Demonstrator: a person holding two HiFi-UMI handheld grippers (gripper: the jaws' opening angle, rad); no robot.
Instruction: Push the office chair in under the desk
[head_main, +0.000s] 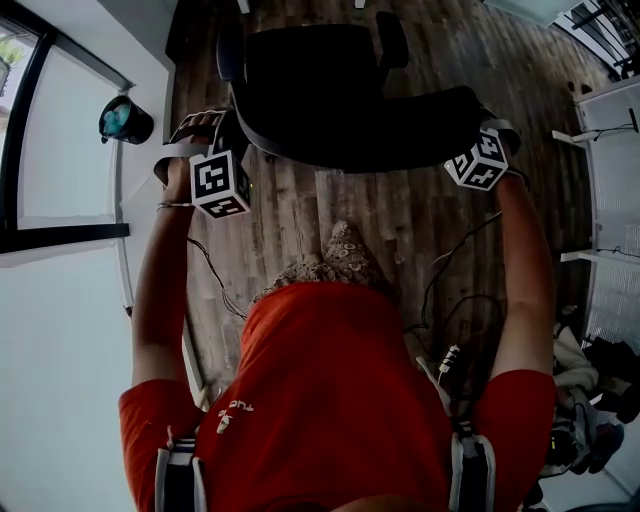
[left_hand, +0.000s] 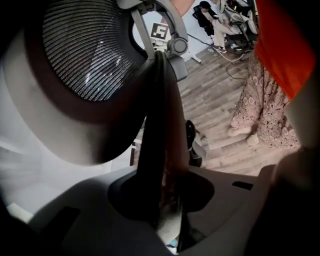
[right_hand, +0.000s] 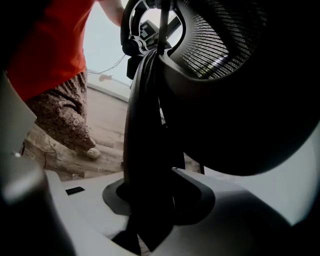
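Note:
The black office chair (head_main: 330, 90) stands on the wood floor in front of me, seen from above in the head view. My left gripper (head_main: 232, 135) is shut on the left edge of its backrest, and my right gripper (head_main: 472, 125) is shut on the right edge. In the left gripper view the backrest's dark rim (left_hand: 157, 130) runs down into the left gripper (left_hand: 165, 205), with the mesh back (left_hand: 90, 50) to its left. In the right gripper view the rim (right_hand: 145, 125) likewise drops into the right gripper (right_hand: 150, 205), beside the mesh (right_hand: 220, 45). The pads themselves are hidden by the rim.
A white surface (head_main: 60, 330) runs along the left with a teal-topped object (head_main: 125, 120) at its edge. White desks (head_main: 612, 150) stand at the right. Cables (head_main: 450, 290) trail over the floor near my feet. Seated people (left_hand: 215, 20) show far behind.

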